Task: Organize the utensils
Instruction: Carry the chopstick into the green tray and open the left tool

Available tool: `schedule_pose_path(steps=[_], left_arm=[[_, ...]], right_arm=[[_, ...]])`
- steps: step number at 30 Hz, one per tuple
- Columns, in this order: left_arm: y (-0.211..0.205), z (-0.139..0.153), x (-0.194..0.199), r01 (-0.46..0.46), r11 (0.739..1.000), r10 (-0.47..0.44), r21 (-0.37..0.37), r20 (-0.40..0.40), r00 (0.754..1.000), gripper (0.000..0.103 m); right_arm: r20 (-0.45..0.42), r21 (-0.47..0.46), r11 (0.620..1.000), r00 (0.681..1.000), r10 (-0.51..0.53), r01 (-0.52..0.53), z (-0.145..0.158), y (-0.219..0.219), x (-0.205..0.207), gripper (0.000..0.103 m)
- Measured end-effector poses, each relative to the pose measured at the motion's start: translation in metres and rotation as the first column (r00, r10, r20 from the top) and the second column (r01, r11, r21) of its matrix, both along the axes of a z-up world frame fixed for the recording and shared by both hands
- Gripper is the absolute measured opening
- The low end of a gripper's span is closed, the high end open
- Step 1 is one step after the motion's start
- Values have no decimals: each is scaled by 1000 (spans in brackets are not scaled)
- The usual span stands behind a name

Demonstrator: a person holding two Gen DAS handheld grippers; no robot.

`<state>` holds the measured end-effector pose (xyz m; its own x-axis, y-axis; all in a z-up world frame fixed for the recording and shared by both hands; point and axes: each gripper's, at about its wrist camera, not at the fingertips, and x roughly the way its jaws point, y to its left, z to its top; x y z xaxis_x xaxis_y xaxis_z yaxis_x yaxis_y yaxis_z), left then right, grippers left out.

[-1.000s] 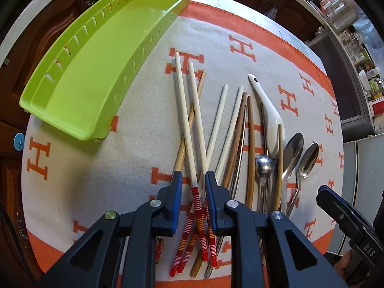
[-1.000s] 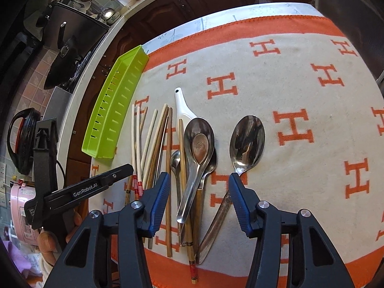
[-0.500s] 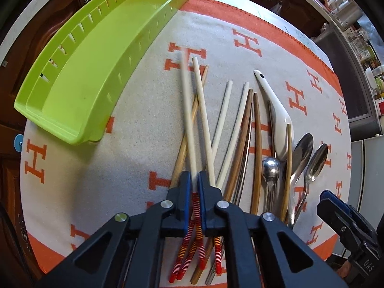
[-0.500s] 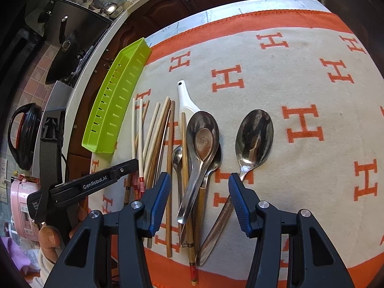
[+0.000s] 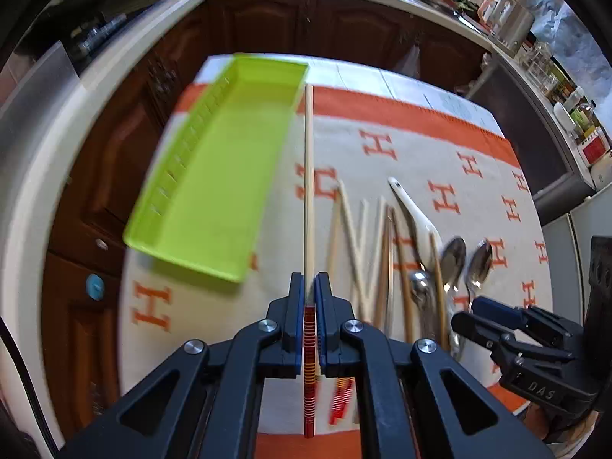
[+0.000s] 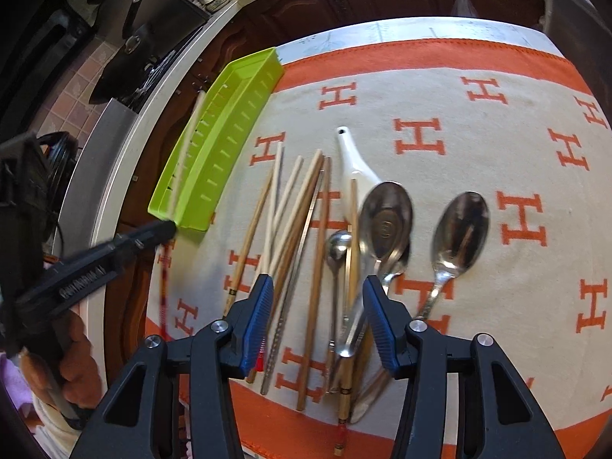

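My left gripper (image 5: 310, 287) is shut on a pale chopstick (image 5: 309, 176) with a red-striped end and holds it lifted, pointing along the right wall of the lime green tray (image 5: 214, 176). In the right wrist view the left gripper (image 6: 164, 227) is at the near end of the tray (image 6: 225, 130), with the chopstick (image 6: 187, 145) over it. My right gripper (image 6: 317, 317) is open above the pile of chopsticks (image 6: 290, 214) and metal spoons (image 6: 386, 218). A white ceramic spoon (image 6: 354, 160) lies among them.
An orange-and-cream cloth with H marks (image 6: 478, 153) covers the table. Another metal spoon (image 6: 459, 225) lies apart to the right. Dark wooden cabinets (image 5: 344, 26) stand beyond the table's far edge. A kitchen counter with appliances (image 6: 134, 38) runs along the left.
My left gripper has shut on one striped chopstick, lifted it off the pile and carried it left toward the tray. The right gripper has stayed open over the spoons.
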<state>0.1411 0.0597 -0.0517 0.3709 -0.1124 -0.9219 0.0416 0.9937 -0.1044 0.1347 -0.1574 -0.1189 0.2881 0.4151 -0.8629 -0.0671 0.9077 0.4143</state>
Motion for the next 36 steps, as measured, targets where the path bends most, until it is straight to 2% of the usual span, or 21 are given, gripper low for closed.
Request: schedule_pose_path(steps=[3,6,9,13,17,21,26,28,30,32,35,36], left_arm=[[23,16,14,-9,999,7,45,44,999,3],[43,14,36,-14,997,9,78,61,998,3],[55,0,62,-37,993,30,114,60,998,3],[65,-15,89,-60,993,53,104,66,996,3],[61,-25,103,-42,988,29,146,88,996,3],[55,-43,116,-14,980,-4,198,91,996,4],[54,-61,121,11,975,-30,221,84,996,5],[55,-67,121,26,972,-44,236,72,996,15],[54,-71,118,38,966,-57,254,68,996,39],[55,-73,112,49,961,-72,273,73,995,52],[52,-77,103,72,956,-100,285,83,992,63],[50,-77,100,76,954,-105,290,87,991,64]], right_arm=[[-8,9,1000,1000,29,-29,0,18,5,42],[-23,17,998,998,54,-54,-4,38,11,40],[-43,8,997,996,81,-80,-11,57,16,38],[-59,1,995,993,101,-102,-19,69,17,37],[-73,-17,994,991,110,-112,-27,76,20,37],[-78,-39,992,990,117,-120,-36,83,25,32],[-79,-66,990,990,115,-121,-45,90,31,30],[-72,-84,989,990,118,-124,-47,94,33,30],[-70,-103,987,991,116,-123,-49,96,35,30],[-56,-116,985,991,119,-125,-49,99,36,29],[-40,-145,981,992,121,-125,-49,102,37,26],[-36,-153,980,992,120,-124,-49,103,37,22]])
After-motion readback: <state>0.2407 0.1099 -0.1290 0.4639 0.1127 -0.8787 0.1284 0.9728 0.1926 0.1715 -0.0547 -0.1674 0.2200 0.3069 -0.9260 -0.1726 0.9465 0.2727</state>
